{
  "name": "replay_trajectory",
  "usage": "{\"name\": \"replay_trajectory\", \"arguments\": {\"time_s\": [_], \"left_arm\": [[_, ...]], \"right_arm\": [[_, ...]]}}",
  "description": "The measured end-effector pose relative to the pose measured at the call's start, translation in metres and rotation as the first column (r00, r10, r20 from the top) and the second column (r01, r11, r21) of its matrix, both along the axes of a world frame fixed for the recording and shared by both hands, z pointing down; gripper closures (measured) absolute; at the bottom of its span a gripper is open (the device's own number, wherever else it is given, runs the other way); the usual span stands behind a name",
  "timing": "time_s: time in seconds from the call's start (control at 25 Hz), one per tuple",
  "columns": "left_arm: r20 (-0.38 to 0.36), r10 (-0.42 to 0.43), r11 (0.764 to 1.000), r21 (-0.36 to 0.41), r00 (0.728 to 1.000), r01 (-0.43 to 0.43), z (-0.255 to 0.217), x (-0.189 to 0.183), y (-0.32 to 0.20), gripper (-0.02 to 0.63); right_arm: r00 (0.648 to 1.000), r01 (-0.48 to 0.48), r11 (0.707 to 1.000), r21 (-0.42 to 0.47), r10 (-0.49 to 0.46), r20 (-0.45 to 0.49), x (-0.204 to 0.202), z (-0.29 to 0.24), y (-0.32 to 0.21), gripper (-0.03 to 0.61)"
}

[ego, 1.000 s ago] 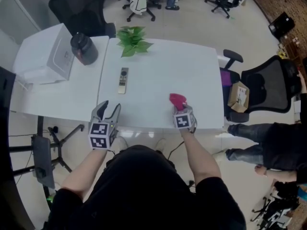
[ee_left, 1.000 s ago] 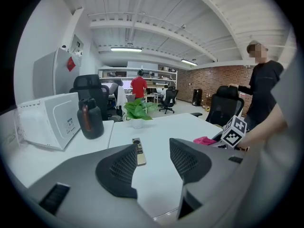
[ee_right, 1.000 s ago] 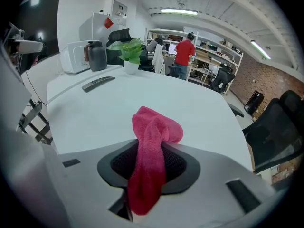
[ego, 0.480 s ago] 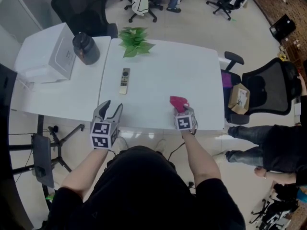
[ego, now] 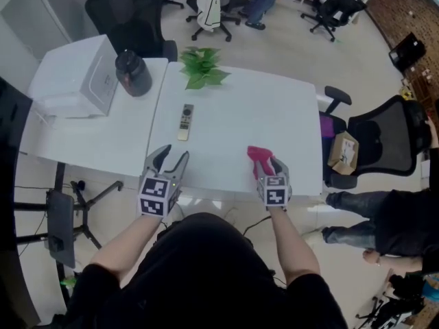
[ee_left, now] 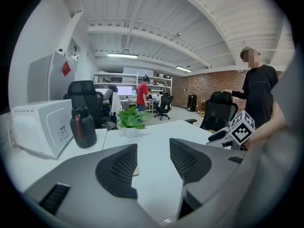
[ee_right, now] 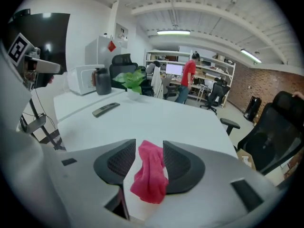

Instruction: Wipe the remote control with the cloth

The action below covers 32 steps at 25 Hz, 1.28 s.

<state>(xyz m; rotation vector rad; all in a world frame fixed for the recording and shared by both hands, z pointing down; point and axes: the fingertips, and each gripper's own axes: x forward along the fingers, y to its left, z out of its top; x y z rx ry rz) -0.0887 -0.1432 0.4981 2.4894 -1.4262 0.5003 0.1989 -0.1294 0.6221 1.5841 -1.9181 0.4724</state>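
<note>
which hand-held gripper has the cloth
The right hand-held gripper: the pink cloth hangs pinched between its jaws, which have just opened slightly; the left hand-held gripper is open and empty.

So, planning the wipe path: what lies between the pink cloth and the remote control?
Nothing: only bare white table between the cloth and the remote control, as the head view and right gripper view show.

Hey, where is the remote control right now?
In the head view the remote control lies near the left edge of the white table, between the potted plant and the left gripper, touching neither.
</note>
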Motion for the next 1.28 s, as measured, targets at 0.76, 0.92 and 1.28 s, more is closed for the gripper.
{"name": "replay_trajectory", "arguments": {"time_s": [0.76, 0.92, 1.28], "left_arm": [[0.015, 0.19, 0.929, 0.322, 0.982, -0.185, -0.104, 0.008, 0.042, 0.396], [0.033, 0.191, 0.919, 0.345, 0.981, -0.191, -0.108, 0.006, 0.046, 0.436], [0.056, 0.2, 0.911, 0.357, 0.978, -0.207, -0.109, 0.007, 0.05, 0.614]], "right_arm": [[0.972, 0.099, 0.877, 0.47, -0.187, 0.144, -0.081, -0.227, 0.063, 0.417], [0.969, 0.107, 0.87, 0.482, -0.2, 0.145, -0.089, -0.232, 0.067, 0.437], [0.964, 0.118, 0.857, 0.502, -0.22, 0.147, -0.096, -0.236, 0.07, 0.533]]}}
